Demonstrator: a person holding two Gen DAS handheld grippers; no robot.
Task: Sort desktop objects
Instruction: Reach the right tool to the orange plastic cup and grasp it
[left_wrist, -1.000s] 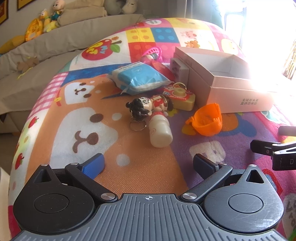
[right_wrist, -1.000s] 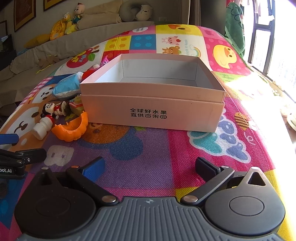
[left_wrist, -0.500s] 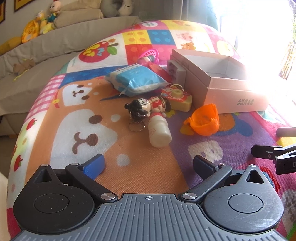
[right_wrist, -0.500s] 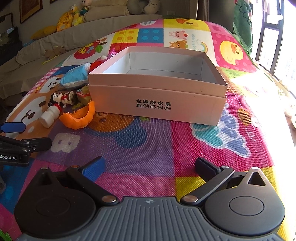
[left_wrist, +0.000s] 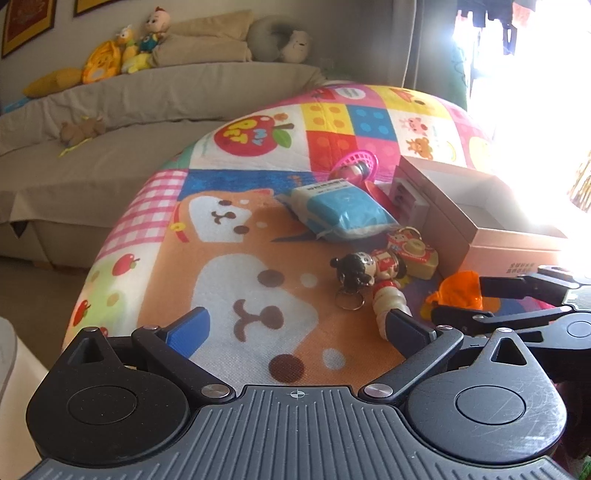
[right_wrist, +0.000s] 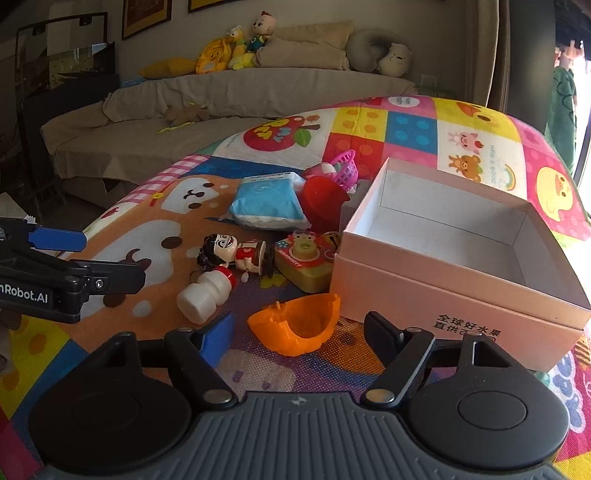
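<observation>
An open pink cardboard box (right_wrist: 454, 295) stands on the colourful play mat, empty; it also shows in the left wrist view (left_wrist: 509, 243). Left of it lie an orange half-shell (right_wrist: 299, 323), a small white bottle (right_wrist: 205, 293), a doll keychain (right_wrist: 232, 251), a toy camera (right_wrist: 303, 262), a blue tissue pack (right_wrist: 267, 203), a red cup (right_wrist: 323, 201) and a pink basket (right_wrist: 345, 168). My right gripper (right_wrist: 299, 338) is open, its fingers either side of the orange shell just in front of it. My left gripper (left_wrist: 299, 328) is open and empty, near the bottle (left_wrist: 389, 304).
A grey sofa (right_wrist: 221, 99) with plush toys and cushions runs along the back. The mat-covered surface drops off at its left edge (left_wrist: 107, 258). A bright window is at the right.
My right gripper has swung left from facing the box and closed in on the orange shell. My left gripper has turned left; the right gripper now shows close beside it.
</observation>
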